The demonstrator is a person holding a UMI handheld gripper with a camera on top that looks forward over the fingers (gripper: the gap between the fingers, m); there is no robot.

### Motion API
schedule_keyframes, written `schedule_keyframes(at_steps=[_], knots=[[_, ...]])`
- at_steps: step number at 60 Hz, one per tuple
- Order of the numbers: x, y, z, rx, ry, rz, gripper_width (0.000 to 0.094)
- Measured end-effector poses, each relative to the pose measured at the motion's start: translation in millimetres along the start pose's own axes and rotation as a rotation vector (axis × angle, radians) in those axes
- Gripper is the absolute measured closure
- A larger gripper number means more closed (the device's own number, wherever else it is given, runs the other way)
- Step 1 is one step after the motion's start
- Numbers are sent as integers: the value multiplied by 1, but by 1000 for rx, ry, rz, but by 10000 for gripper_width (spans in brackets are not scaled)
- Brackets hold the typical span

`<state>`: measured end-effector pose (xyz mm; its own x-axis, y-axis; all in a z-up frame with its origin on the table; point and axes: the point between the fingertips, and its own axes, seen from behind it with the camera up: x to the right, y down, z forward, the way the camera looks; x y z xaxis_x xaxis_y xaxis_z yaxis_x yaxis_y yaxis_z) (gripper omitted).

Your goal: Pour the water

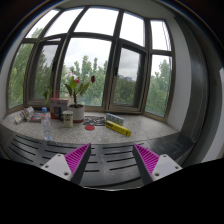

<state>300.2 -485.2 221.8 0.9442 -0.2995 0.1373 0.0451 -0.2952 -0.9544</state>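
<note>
Water bottle (46, 128) stood on the windowsill's left, beside a flower vase (76, 112), well beyond the gripper (108, 160), whose fingers were spread and empty. Reaching came first, apparently, then closing on the bottle.

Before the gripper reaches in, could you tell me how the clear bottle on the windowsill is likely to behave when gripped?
The clear bottle looks tall and narrow, so a sideways nudge could tip it. Its wall seems thin plastic, so it may flex and feel slippery. The gripper is open, well short of the windowsill.
</note>
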Motion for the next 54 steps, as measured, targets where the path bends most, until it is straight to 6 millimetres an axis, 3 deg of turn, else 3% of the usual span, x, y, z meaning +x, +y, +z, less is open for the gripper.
schedule_keyframes(at_steps=[12,21,30,34,47,54], knots=[[-16,11,0,-31,-29,-1,78],[-66,47,-4,-90,-101,-24,83],[-156,85,5,-149,-201,-15,82],[-203,89,16,-152,-244,1,83],[-345,48,92,-50,-312,10,80],[-399,19,148,16,-317,12,85]])
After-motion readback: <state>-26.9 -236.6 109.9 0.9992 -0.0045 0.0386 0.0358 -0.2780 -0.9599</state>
